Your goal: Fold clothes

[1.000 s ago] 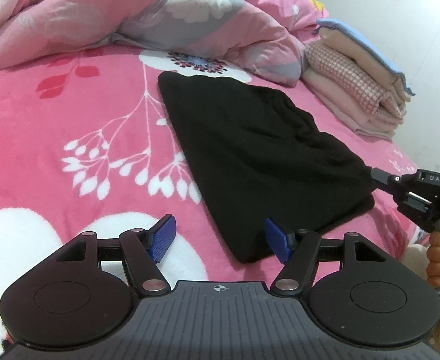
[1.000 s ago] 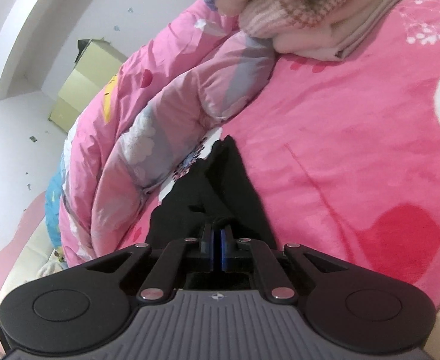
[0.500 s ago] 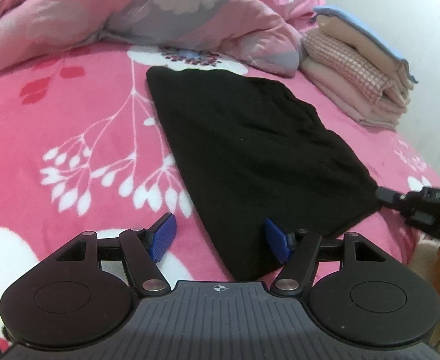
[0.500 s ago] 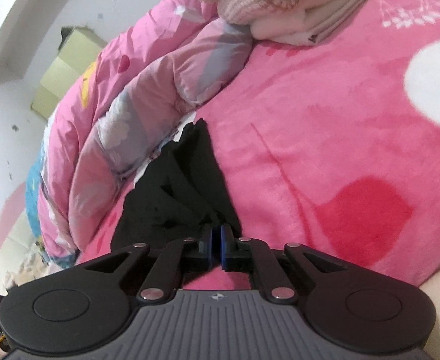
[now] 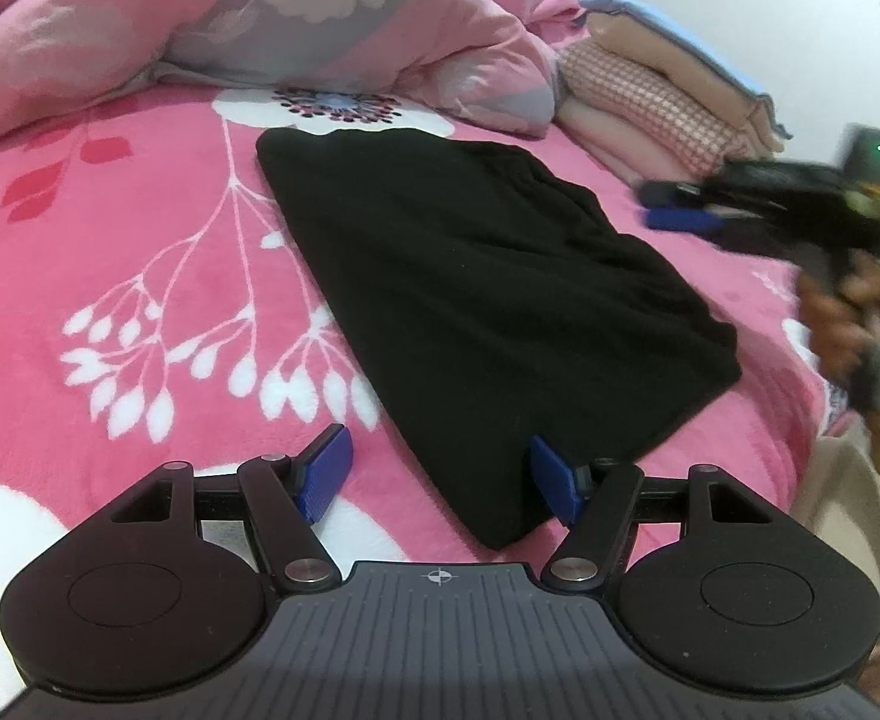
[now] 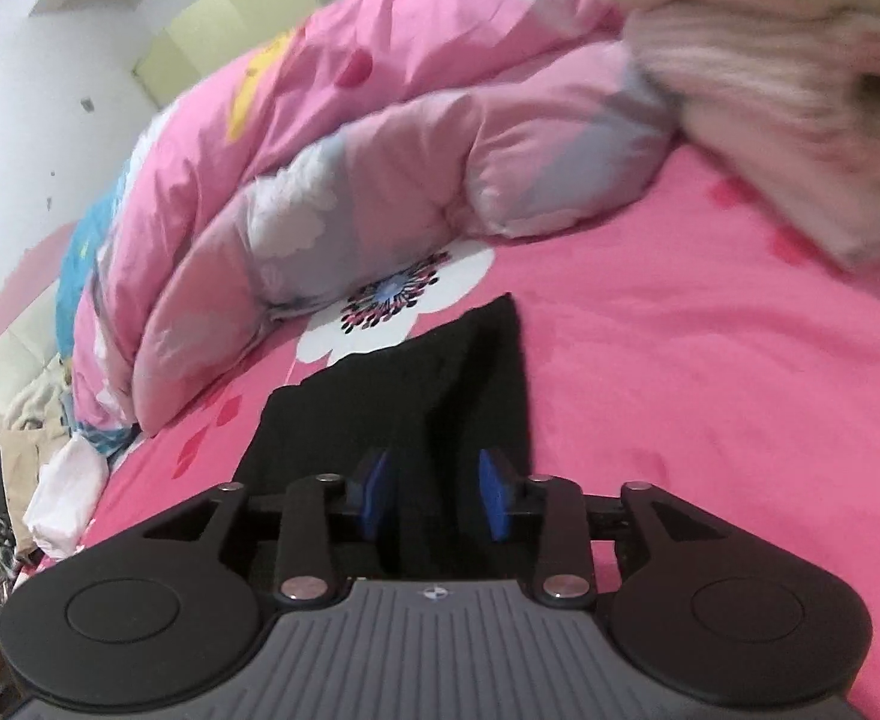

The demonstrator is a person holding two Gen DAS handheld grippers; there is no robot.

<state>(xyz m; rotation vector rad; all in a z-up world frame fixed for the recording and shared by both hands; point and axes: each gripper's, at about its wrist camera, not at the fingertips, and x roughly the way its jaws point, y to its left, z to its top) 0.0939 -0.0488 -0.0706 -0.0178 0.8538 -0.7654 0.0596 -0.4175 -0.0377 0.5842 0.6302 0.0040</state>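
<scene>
Right hand-held gripper [image 6: 434,495] had just been opening, empty, over the soft, floppy black garment [image 5: 487,300]; I'd grab corners.

the garment [image 5: 487,300] is plain black. the bed [image 5: 110,228] cover is hot pink with white leaf sprays. the quilt [image 5: 320,18] is pale pink with grey-white flowers.

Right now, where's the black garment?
In the left wrist view the black garment lies flat mid-frame on the pink bedspread, below the crumpled quilt, left of the folded stack.
</scene>
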